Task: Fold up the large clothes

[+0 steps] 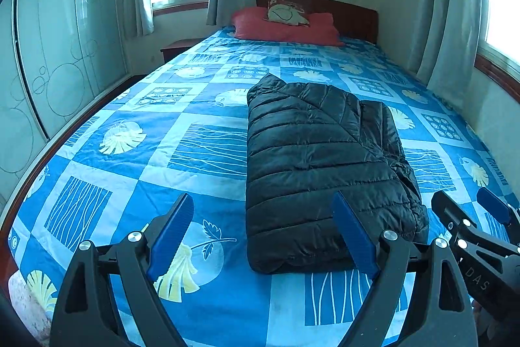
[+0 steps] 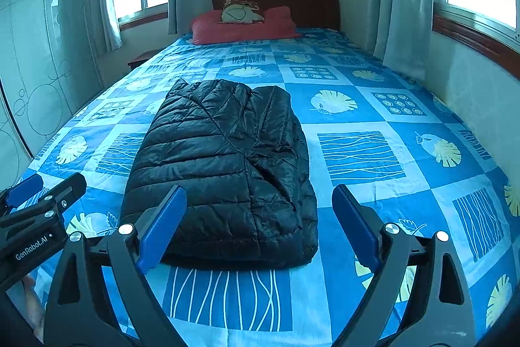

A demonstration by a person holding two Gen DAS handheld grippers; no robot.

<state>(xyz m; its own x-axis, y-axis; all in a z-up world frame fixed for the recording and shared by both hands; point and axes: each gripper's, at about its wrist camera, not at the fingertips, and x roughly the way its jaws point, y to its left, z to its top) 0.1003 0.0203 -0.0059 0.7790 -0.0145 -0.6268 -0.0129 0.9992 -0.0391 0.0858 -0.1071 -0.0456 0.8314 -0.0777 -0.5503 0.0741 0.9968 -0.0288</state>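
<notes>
My black jacket [image 1: 325,171] lies folded mid-frame on the bed [image 1: 195,148]. My left gripper [image 1: 263,236] and right gripper [image 2: 260,226] hang wide open, holding nothing. I think 1 last fold remains.

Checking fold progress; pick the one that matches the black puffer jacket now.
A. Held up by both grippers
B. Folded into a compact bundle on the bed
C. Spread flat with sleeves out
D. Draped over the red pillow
B: the black puffer jacket lies as a folded bundle on the bed, and the left gripper and right gripper are both open, holding nothing.
</notes>
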